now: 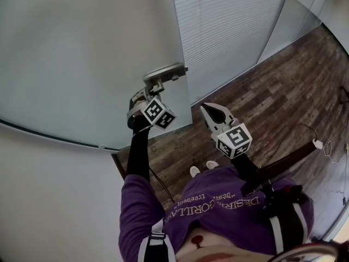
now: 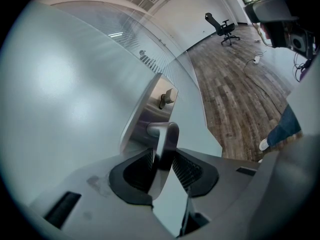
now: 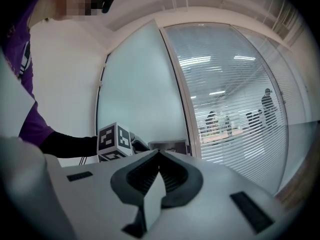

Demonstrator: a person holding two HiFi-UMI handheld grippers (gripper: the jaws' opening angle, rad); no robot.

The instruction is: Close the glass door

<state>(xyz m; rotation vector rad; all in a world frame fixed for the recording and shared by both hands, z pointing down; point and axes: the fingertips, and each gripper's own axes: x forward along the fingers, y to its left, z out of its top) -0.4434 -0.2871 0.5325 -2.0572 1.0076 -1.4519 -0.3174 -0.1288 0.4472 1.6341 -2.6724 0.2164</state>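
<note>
1. Nearest, right: shows the right tool (image 3: 159,154) level, jaws pressed together on nothing, clear of the door.
2. Just beyond, left: finds the left tool (image 2: 161,169) angled down, jaws clamped on the lever handle (image 2: 167,134).
3. Behind that: places the handle on a metal lock plate (image 2: 143,116) at the free edge of the frosted glass door (image 1: 82,48), apparently not yet shut.
4. Probably heavy, rigid, slick, breakable: take hold at the stiff lever, never the pane; swing gently.
5. Farthest: slatted glass wall (image 3: 235,99), wooden floor (image 1: 272,86).
</note>
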